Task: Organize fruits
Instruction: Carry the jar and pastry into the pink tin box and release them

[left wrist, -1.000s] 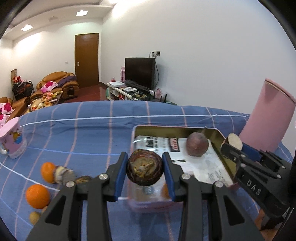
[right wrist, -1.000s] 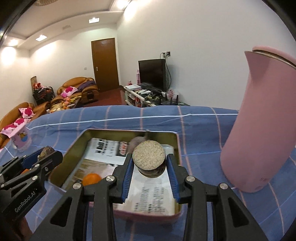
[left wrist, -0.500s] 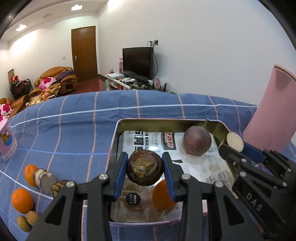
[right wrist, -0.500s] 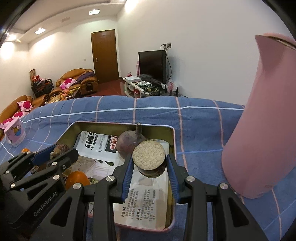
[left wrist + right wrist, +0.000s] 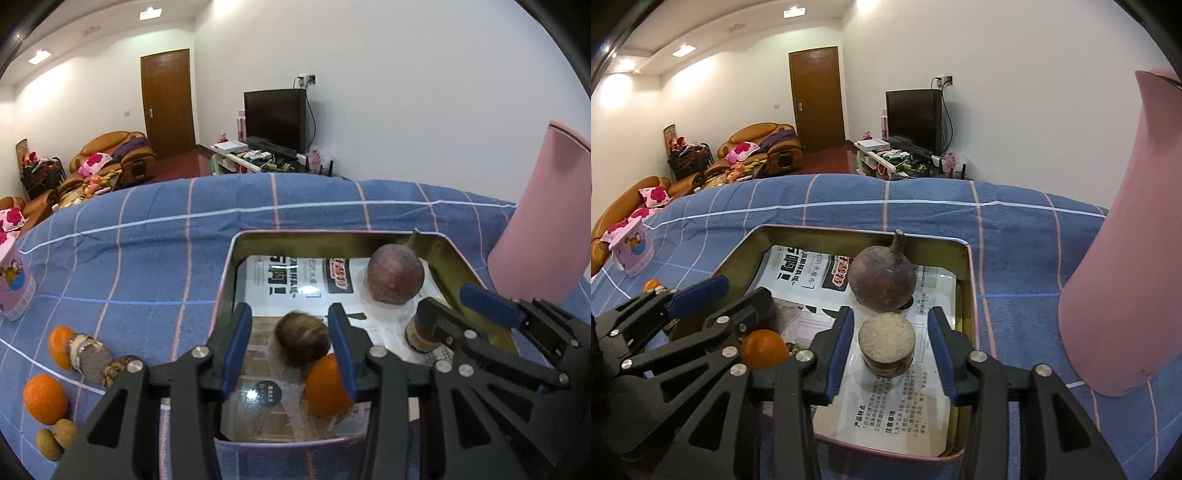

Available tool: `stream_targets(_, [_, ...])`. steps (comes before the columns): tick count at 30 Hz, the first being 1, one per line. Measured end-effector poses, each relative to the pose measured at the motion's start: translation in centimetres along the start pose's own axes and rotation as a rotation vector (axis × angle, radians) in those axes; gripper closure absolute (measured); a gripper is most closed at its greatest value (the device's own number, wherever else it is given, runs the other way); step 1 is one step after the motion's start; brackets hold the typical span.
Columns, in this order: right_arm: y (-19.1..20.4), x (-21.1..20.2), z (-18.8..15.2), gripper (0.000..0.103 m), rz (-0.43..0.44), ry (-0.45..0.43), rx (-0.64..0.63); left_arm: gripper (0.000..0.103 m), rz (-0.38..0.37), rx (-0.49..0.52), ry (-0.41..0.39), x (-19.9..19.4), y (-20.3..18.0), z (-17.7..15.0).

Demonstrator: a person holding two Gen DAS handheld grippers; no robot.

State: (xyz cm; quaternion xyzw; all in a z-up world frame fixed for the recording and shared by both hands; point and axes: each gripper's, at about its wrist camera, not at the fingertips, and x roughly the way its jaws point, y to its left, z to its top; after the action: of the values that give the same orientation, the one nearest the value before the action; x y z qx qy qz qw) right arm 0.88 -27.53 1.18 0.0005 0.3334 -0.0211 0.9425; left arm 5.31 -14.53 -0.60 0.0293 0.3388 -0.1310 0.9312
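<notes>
Blue checked cloth (image 5: 155, 266) covered the whole surface, and near its middle sat the metal tin (image 5: 964, 295), lined with printed paper. At about two o'clock from the tin stood a tall pink jug (image 5: 1123, 258), close beside its rim. Inside the tin, toward twelve o'clock, lay a round purple fruit (image 5: 882, 282) with a stub of stalk. An orange (image 5: 325, 384) rested at the tin's six o'clock edge.

Both tools hung over the tin. The left gripper (image 5: 291, 347) had its jaws just opening, spread clear of the brown husked fruit (image 5: 303, 341) lying on the paper between them, against the orange. The right gripper (image 5: 886, 343) had likewise been opening; its blue pads stood apart from the cut half fruit (image 5: 886, 347), which sat flat on the paper, pale face up, just in front of the purple fruit.

Out at nine o'clock on the cloth, more oranges (image 5: 46, 398) and small brown fruits (image 5: 55, 439) waited.

To my eye the releases were nearly done. Each gripper ought to widen a little more, then lift straight up and back, so no pad nudged the round fruit into rolling.
</notes>
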Motion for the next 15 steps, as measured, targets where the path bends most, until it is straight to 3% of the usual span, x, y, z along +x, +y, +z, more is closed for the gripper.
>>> stream_targets(6, [-0.1,-0.7,0.0,0.057,0.011,-0.036,0.015,0.040,0.052,0.006,-0.082,-1.8,0.3,-0.3])
stream_targets(10, [-0.3,-1.8,0.0,0.054,-0.012,-0.086,0.025,0.005,0.134,-0.009,-0.155,-3.2,0.8,-0.5])
stream_targets(12, [-1.0,-2.4,0.1,0.047,-0.012,-0.118,0.064,0.000,0.135,-0.038,-0.188,-3.7,1.5,-0.5])
stream_targets(15, [-2.2,-4.7,0.0,0.030,0.011,-0.266,0.133,0.000,0.122,-0.051,-0.184,-4.0,2.3,-0.4])
